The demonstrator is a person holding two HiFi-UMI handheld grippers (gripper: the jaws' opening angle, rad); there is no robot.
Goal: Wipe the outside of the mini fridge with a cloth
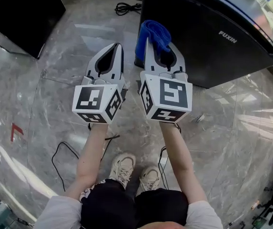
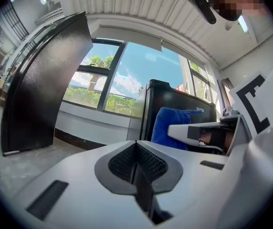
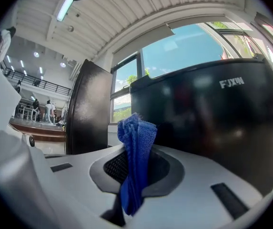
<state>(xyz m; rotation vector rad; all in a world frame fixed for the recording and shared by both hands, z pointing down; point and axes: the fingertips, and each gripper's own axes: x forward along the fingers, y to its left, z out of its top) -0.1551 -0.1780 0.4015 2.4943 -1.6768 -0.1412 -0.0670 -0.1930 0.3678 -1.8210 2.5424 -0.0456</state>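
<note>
The person's shoes stand on the marble floor, both grippers held out side by side. The left gripper has its jaws pressed together, empty. The right gripper has its jaws clamped on a folded blue cloth by the black fridge at its near left corner. I cannot tell whether they touch.

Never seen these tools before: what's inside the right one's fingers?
A folded blue cloth, pinched in the right gripper. Its top sticks out toward the black mini fridge; the fingers hide the part pinched between them.
</note>
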